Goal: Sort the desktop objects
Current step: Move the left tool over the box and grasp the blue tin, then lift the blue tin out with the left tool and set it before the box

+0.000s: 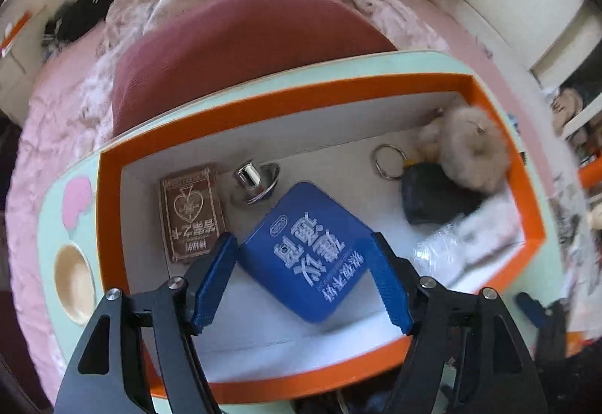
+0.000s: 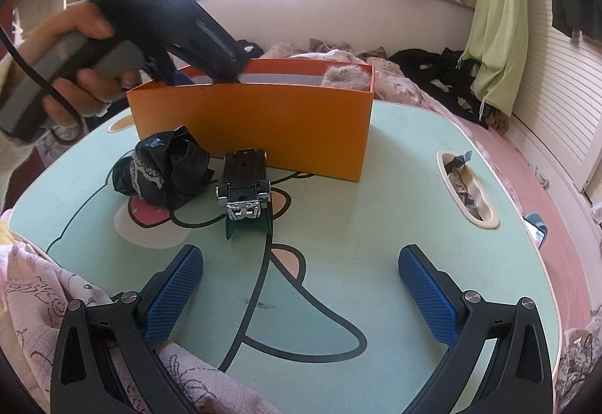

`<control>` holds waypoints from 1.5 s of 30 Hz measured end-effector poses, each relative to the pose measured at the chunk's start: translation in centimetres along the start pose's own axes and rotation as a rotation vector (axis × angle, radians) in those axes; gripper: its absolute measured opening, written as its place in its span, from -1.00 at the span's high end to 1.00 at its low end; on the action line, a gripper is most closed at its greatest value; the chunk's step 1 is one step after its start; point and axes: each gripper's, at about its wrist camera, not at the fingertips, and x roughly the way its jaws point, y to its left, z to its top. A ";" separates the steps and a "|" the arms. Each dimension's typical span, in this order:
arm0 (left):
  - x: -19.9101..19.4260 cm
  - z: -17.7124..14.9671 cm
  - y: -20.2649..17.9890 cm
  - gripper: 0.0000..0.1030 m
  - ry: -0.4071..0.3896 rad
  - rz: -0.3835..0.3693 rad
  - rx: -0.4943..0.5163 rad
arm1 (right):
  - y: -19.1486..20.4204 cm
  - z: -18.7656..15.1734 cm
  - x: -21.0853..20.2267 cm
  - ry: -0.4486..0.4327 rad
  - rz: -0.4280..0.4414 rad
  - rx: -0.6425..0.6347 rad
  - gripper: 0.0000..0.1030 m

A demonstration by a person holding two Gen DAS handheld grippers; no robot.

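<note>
Left claw (image 1: 304, 282): we see it over the orange box (image 1: 286, 101), its blue fingers (image 1: 212, 282) parted around the blue tin (image 1: 304, 252); whether the pads press it we cannot tell, the tin seems to lie tilted on the box floor.
Box contents: brown card pack (image 1: 190, 212) at 9 o'clock from the tin, metal knob (image 1: 256, 180) at 11 o'clock, key ring (image 1: 389, 162) and fluffy pompom (image 1: 474, 150) at 2 o'clock, dark pouch (image 1: 432, 195) beside them.
Right claw (image 2: 301, 295): we see it open wide, empty, above the mint desk (image 2: 376, 226).
Desk items: upturned toy car (image 2: 244, 184) at 12 o'clock from it, touching the box front; crumpled black bag (image 2: 165, 165) at 11 o'clock.
Hand (image 2: 71, 75): grips the left tool's handle.
</note>
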 end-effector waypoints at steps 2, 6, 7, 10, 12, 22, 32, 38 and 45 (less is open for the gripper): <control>0.4 0.8 -0.4 -0.60 0.022 0.003 0.045 | 0.0 -0.1 0.0 0.001 0.000 0.001 -1.00; 2.6 1.6 0.1 -0.59 0.092 -0.039 0.081 | 0.1 -0.1 0.0 0.000 -0.001 0.001 -1.00; 2.6 1.6 0.1 -0.58 0.075 -0.034 0.105 | 0.1 -0.2 -0.1 -0.002 -0.003 -0.001 -1.00; 2.1 1.6 0.6 -0.31 0.064 -0.034 0.094 | 0.2 0.0 0.1 -0.001 -0.001 0.000 -1.00; 2.0 1.3 0.9 -0.31 0.061 -0.034 0.083 | 0.3 -0.1 0.1 -0.002 -0.003 -0.002 -1.00; -3.6 -0.8 1.1 -0.31 -0.179 -0.124 0.022 | 0.3 -0.1 0.1 -0.002 -0.003 0.000 -1.00; -10.6 -10.3 0.2 -0.31 -0.327 -0.266 0.056 | 0.4 -0.2 0.1 -0.002 -0.004 0.001 -1.00; -6.8 -15.2 2.6 -0.31 -0.307 -0.080 -0.092 | 0.4 -0.1 0.2 -0.003 -0.004 0.002 -1.00; -4.6 -13.7 0.9 -0.31 -0.333 -0.182 -0.147 | 0.3 -0.2 0.2 -0.003 -0.003 0.003 -1.00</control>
